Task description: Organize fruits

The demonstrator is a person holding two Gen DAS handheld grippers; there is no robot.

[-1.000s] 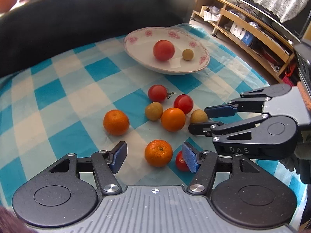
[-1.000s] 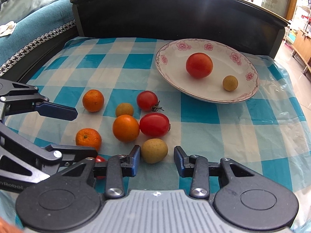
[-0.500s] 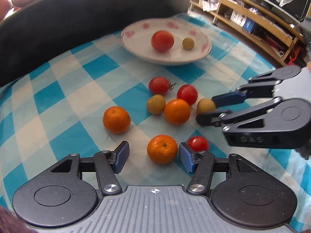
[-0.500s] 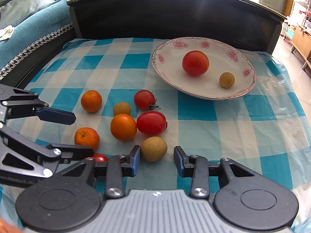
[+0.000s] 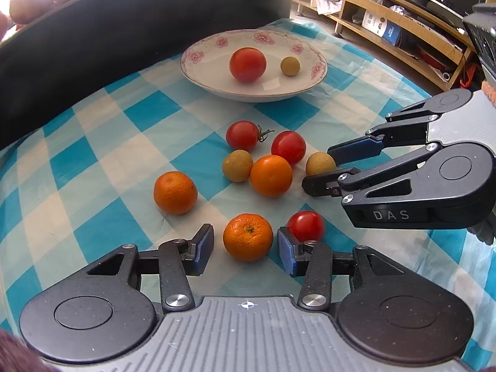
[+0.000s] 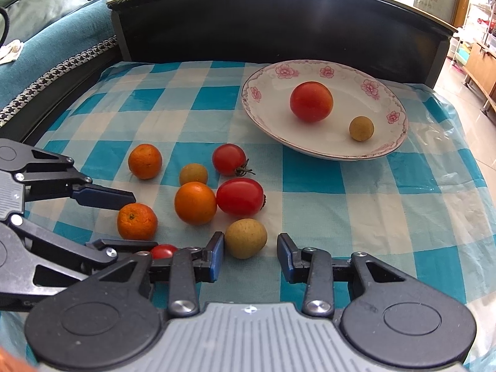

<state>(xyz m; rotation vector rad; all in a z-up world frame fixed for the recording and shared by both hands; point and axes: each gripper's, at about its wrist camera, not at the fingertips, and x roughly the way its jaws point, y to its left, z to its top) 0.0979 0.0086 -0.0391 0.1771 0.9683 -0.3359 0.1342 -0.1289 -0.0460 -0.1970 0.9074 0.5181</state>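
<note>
L gripper jaws closing round mandarin, R gripper spread beside longan, sofa R view only

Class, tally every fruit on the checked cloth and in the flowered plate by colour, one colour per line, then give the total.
Red tomatoes: 4, namely one in the plate, and three on the cloth
Orange mandarins: 3
Yellow-brown round fruits: 3, namely one in the plate, and two on the cloth
Total: 10

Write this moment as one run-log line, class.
left gripper: closing round mandarin | right gripper: open, longan between | plate: tomato, small longan
</note>
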